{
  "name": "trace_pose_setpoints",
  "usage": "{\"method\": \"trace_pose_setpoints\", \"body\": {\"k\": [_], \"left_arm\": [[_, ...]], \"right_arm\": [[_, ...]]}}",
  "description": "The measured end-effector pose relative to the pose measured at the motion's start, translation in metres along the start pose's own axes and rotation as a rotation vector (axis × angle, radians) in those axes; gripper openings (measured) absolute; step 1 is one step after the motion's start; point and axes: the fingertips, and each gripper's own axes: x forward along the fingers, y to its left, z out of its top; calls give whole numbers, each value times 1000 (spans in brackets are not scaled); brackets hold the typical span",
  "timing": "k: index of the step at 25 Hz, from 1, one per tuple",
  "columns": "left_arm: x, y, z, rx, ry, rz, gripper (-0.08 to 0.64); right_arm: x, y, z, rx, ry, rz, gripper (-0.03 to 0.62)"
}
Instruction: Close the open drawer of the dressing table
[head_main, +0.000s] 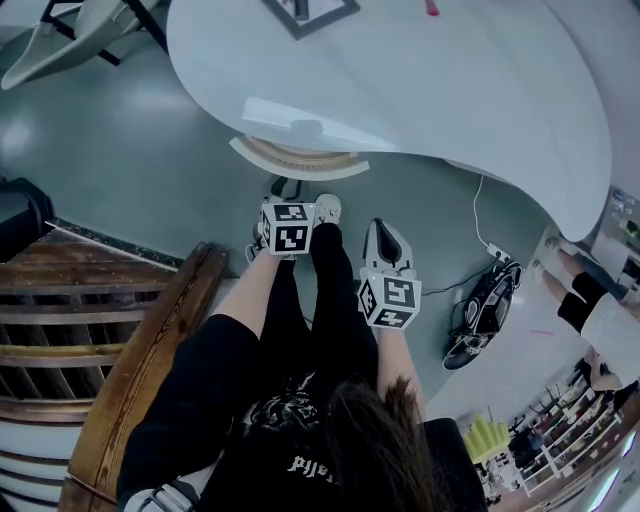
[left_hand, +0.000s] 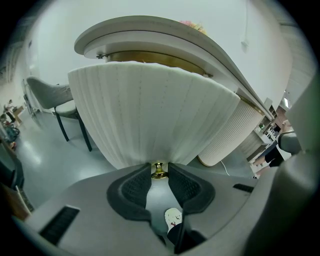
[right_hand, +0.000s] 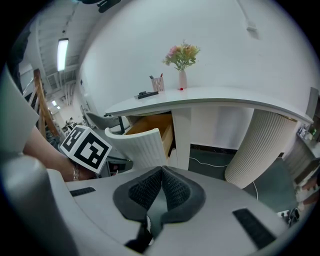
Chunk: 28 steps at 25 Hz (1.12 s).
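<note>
Item: dressing table (head_main: 450, 80), white, curved top, filling the upper half of the head view.
- Open drawer (left_hand: 150, 115): ribbed white curved front, filling the centre of the left gripper view; pulled out from under the tabletop, with a wooden interior in the right gripper view, centre left.
- Brass knob (left_hand: 159, 170): low on the drawer front, bottom centre of the left gripper view.
- Left gripper (left_hand: 159, 176): jaws narrow, tips closed on the brass knob.
- Right gripper (right_hand: 161, 171): jaws together at the tips, nothing between them; in the head view held right of centre, apart from the drawer.
- Vase of flowers (right_hand: 182, 59) and pen cup (right_hand: 158, 83): on the tabletop, upper centre of the right gripper view.
- Ribbed pedestal (right_hand: 260, 145): under the tabletop, right of that view.
- Chair (left_hand: 55, 97): left of the left gripper view.
- Wooden railing (head_main: 140, 370): lower left of the head view.
</note>
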Motion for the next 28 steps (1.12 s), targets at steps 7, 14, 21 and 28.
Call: {"method": "trace_pose_setpoints", "body": {"k": [7, 14, 21, 28], "left_arm": [[0, -1, -1, 3, -18, 9, 118], [4, 0, 7, 16, -34, 13, 117], [8, 1, 14, 24, -41, 13, 117], [11, 2, 21, 43, -66, 18, 117]], "right_arm": [[-4, -3, -1, 8, -14, 1, 26], [-5, -6, -5, 4, -9, 2, 26], [-3, -7, -7, 7, -5, 2, 26], [0, -8, -9, 13, -2, 5, 26]]}}
